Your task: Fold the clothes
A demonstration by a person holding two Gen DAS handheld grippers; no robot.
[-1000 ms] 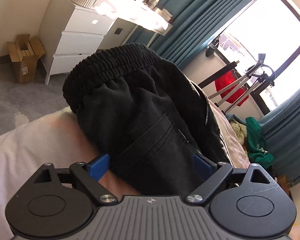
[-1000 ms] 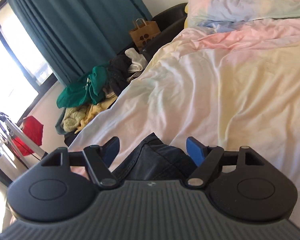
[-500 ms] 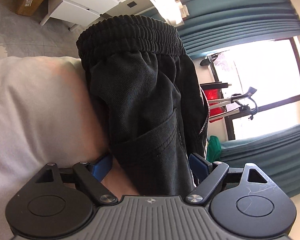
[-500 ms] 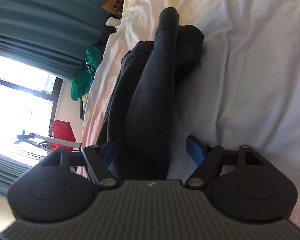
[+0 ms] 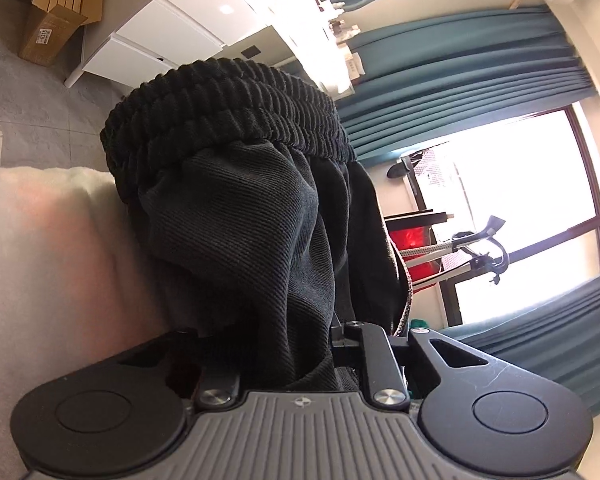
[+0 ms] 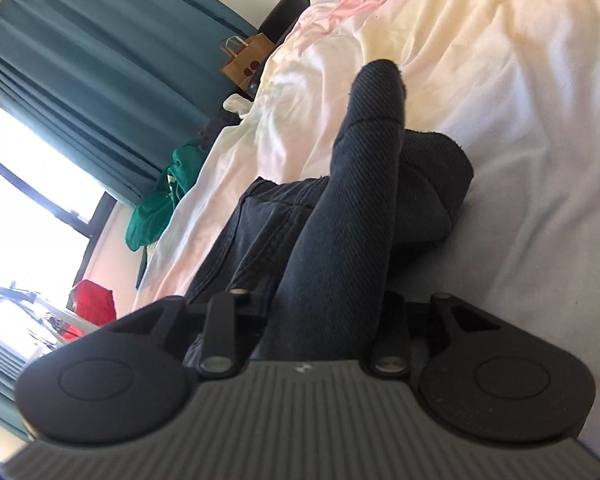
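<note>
A pair of black trousers with a ribbed elastic waistband lies on the pale bed sheet. My left gripper is closing its jaws on a bunched fold of the fabric just below the waistband. The cloth hides its pads. In the right wrist view a trouser leg runs up the pastel bed cover. My right gripper is closing its jaws on that leg, which fills the gap between them and stands up in a ridge.
White drawers and a cardboard box stand on the grey floor beyond the bed. Teal curtains frame a bright window. A green heap of clothes and a paper bag lie beside the bed.
Both grippers stood wide around the trousers with blue pads showing; now both have drawn in on the cloth and the pads are hidden. Both have sunk closer to the bed and rolled.
</note>
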